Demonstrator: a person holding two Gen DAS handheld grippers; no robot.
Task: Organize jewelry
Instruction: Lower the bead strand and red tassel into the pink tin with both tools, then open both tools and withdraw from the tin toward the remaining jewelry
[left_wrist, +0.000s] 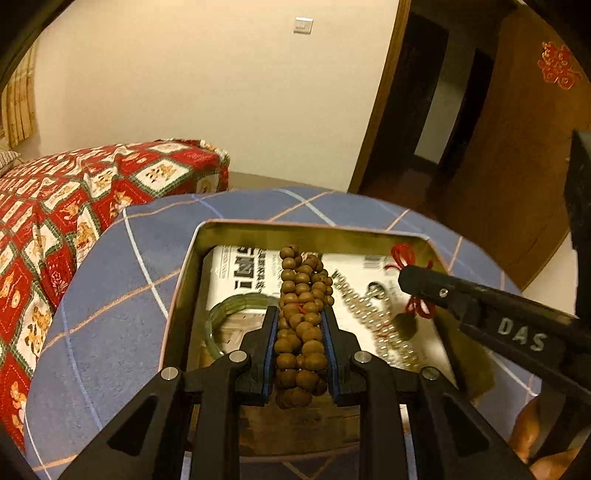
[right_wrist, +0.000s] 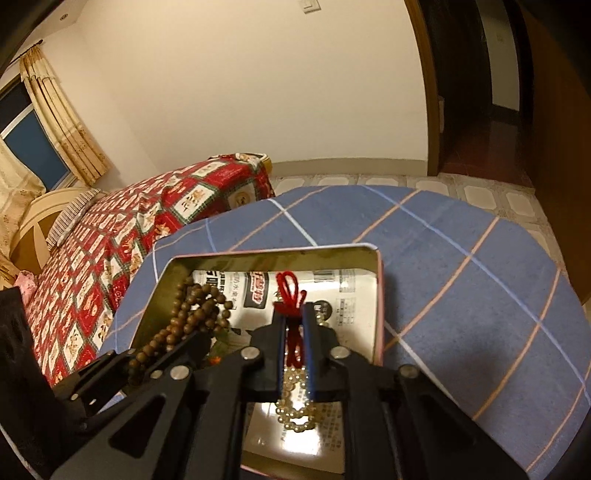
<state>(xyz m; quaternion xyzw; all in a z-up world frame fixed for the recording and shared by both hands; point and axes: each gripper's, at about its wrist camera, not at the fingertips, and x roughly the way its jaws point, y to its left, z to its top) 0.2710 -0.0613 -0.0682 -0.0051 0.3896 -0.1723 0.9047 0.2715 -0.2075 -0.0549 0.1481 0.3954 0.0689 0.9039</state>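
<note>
An open metal tin (left_wrist: 183, 284) (right_wrist: 380, 295) lined with printed paper sits on the blue checked tablecloth (right_wrist: 461, 280). My left gripper (left_wrist: 300, 314) is shut on a bunched string of brown wooden beads (left_wrist: 302, 291) (right_wrist: 192, 317) and holds it over the tin's middle. My right gripper (right_wrist: 294, 314) (left_wrist: 406, 275) reaches into the tin's right side. It is shut on a red knotted cord (right_wrist: 290, 286) (left_wrist: 402, 254) tied to a silvery bead chain (right_wrist: 295, 410) (left_wrist: 384, 321), which trails onto the paper. A pale green bangle (left_wrist: 221, 314) lies in the tin at the left.
A bed with a red patterned quilt (left_wrist: 55, 210) (right_wrist: 110, 258) stands close to the table's left. An open wooden door (left_wrist: 517, 155) and a doorway are at the right, with tiled floor (right_wrist: 480, 192) beyond the table's far edge.
</note>
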